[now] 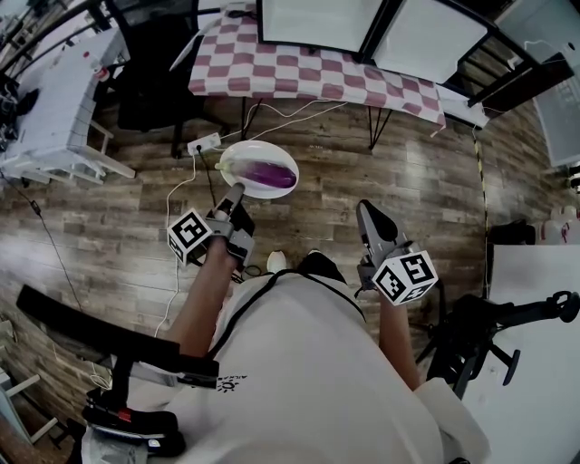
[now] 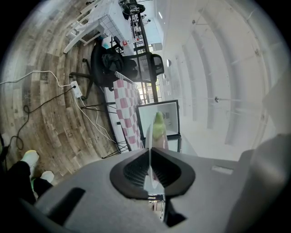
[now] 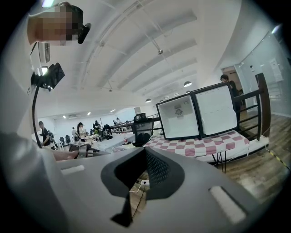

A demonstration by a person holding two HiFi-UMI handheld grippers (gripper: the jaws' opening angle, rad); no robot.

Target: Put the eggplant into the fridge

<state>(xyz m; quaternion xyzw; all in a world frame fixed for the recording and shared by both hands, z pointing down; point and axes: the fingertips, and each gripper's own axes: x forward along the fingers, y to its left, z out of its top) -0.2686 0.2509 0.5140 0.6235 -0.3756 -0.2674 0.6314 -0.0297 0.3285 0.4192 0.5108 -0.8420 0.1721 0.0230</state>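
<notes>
Eggplant (image 1: 270, 174) on plate (image 1: 234, 159), left tongs (image 1: 237, 190) gripping plate

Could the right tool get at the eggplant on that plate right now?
Probably yes. The eggplant lies uncovered on the plate, which the left tool grips by its rim out in front; the right tool holds nothing, with nothing between.

Your head camera looks steeply down on the wood floor (image 1: 109, 236), with the checkered surface (image 1: 308, 68) and fridge (image 1: 317, 23) far off at 12 o'clock. The left gripper view, rolled sideways, and the level right gripper view both look along their jaws at that same pair, which sits at 3 o'clock in the right.
</notes>
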